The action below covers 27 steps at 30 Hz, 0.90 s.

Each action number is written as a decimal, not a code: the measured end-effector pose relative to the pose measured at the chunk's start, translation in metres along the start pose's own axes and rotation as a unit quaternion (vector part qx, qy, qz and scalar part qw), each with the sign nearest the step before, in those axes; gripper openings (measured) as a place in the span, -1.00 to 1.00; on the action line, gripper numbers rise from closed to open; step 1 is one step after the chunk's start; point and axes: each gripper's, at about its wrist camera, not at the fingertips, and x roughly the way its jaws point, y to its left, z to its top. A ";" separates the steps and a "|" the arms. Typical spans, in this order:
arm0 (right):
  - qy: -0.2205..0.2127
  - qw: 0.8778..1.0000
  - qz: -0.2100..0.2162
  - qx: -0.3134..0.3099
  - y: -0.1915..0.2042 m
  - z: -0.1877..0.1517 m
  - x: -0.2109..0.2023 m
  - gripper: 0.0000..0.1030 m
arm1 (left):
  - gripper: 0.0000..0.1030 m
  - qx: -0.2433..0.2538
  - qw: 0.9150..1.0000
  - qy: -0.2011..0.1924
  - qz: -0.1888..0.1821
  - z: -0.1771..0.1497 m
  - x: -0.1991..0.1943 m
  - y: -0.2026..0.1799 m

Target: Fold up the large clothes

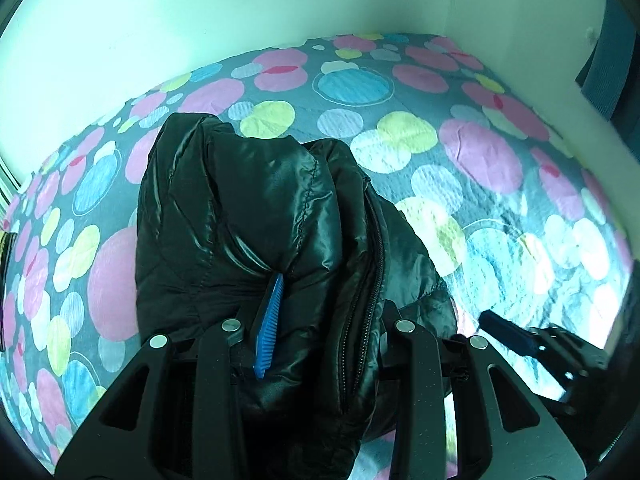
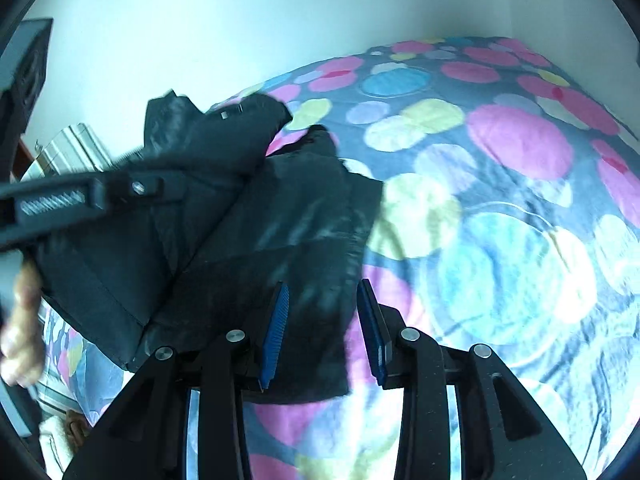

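Left wrist view showed what the other could not: the black puffer jacket (image 1: 260,216) bunched up between the fingers of the left tool (image 1: 320,320), which was clamped on a thick fold of it, one blue pad (image 1: 269,328) pressed into the shiny fabric and the opposite pad buried under the cloth beside the open zipper (image 1: 366,280). The jacket lay heaped on the bed (image 1: 480,160), over a bedspread of pink, blue and yellow circles, with a pale wall (image 1: 200,8) behind. At the lower right of that view the right tool (image 1: 516,340) appeared just beside the jacket's edge. The right wrist view — blurred — showed the right tool (image 2: 324,328) with its two blue pads (image 2: 276,332) apart and nothing gripped; the jacket's lower edge lay under and between them, against the left pad and clear of the right. It also caught the left tool (image 2: 92,196) from the side, crossing in front of the jacket and hiding part of it, and the person's hand (image 2: 22,320) at the left edge. A dark speaker (image 2: 24,68) and a radiator (image 2: 76,148) stood beyond the bed at the left.
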 end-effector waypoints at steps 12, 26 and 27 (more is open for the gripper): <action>-0.001 0.999 0.002 0.034 -0.035 -0.003 -0.006 -0.30 | -0.06 -0.002 1.000 -0.024 0.010 -0.007 -0.007 -0.022; -0.020 1.000 -0.013 0.008 -0.006 0.016 -0.023 -0.28 | 0.12 -0.053 0.985 -0.161 -0.026 0.000 -0.116 0.041; -0.022 1.000 -0.011 0.005 -0.001 0.020 -0.024 -0.28 | 0.14 -0.065 0.983 -0.169 -0.017 -0.002 -0.121 0.055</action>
